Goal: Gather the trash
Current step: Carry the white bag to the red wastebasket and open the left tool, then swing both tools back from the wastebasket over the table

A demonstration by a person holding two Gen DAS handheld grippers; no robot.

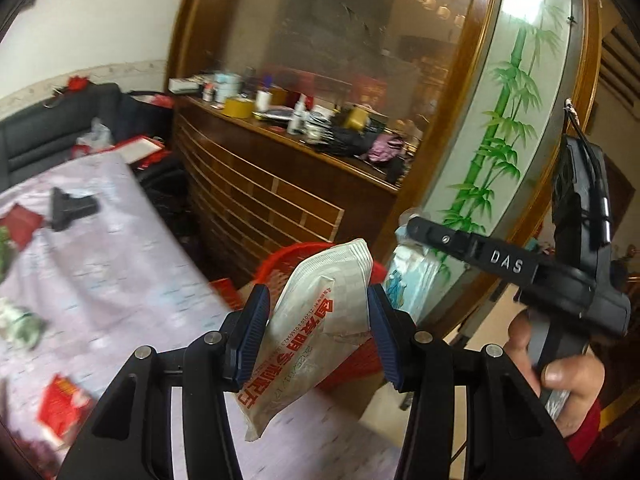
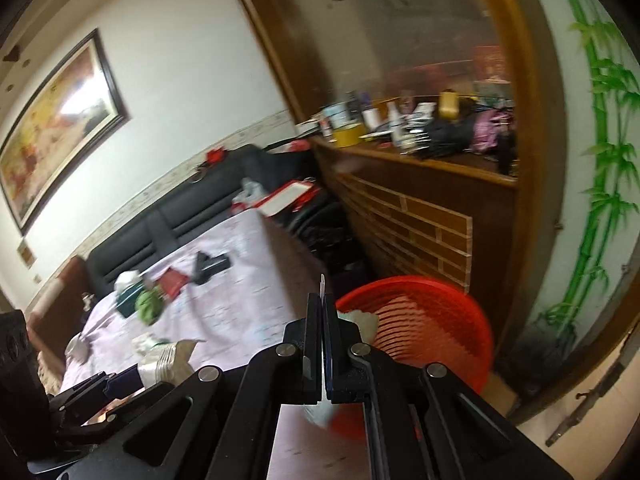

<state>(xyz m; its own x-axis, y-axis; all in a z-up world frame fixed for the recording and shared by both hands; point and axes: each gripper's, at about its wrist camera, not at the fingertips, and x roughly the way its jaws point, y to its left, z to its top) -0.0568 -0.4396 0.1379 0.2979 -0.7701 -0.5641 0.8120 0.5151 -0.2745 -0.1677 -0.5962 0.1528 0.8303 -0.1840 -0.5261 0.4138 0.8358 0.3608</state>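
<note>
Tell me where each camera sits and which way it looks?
Left wrist: on the left tongs, looking past a gripped white packet at the red basket; the other hand shows.
Right wrist: on the shut right tongs, pinching something thin, facing the red basket; the left tongs show.
Both share basket, table, wooden cabinet.

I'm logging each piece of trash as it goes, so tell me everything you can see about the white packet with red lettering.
The white packet is a flat, crinkled pouch, paper or foil by its look, with large red characters and fine grey print. Its top end looks ridged, perhaps torn open. It stands tilted, clamped by both sides between the blue pads of the left claw, lower end hanging free. Behind it is the red basket.
</note>
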